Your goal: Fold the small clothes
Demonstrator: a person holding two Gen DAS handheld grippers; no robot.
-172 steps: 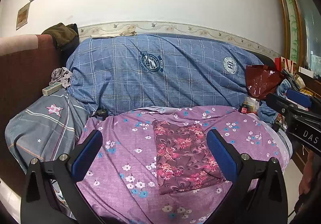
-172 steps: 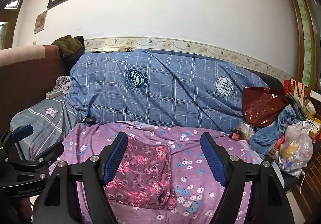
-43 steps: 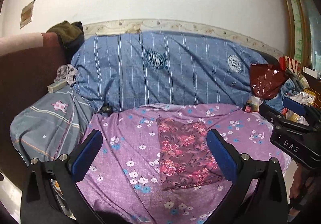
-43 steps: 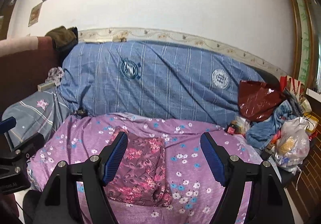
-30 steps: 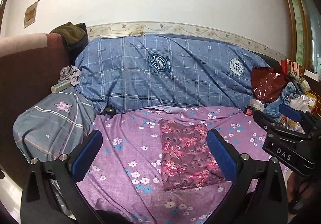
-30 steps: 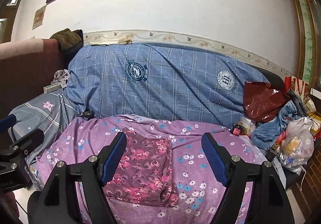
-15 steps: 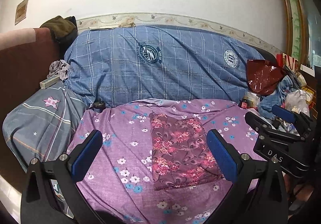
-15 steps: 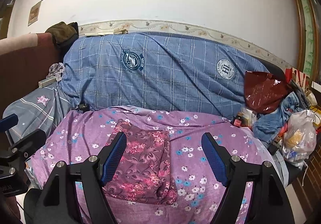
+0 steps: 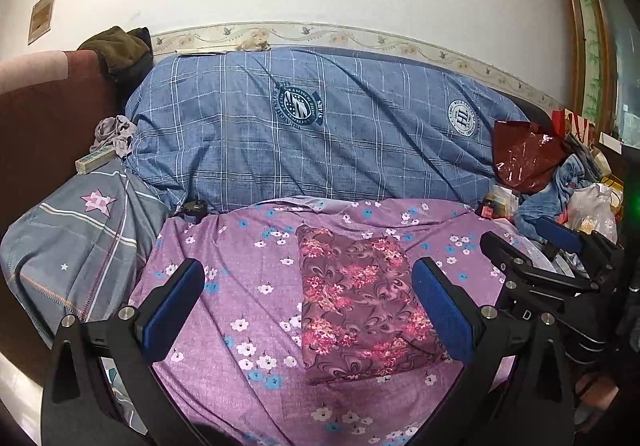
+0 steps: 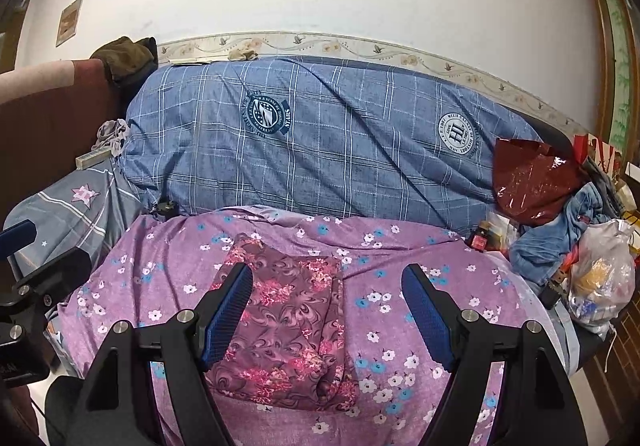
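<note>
Purple flowered sheet covers sofa seat; blue plaid cover drapes backrest behind. Maroon floral garment lies flat mid-seat, folded to narrow rectangle, edges fairly straight, small tuck at near right corner. Bare sheet on both sides of garment. Clutter of bags at sofa's right end. Left gripper jaws wide apart, empty, above garment. Right gripper likewise spread, nothing held.

Even, dim indoor light, sharp focus, strong fisheye bending with dark vignetted corners.
</note>
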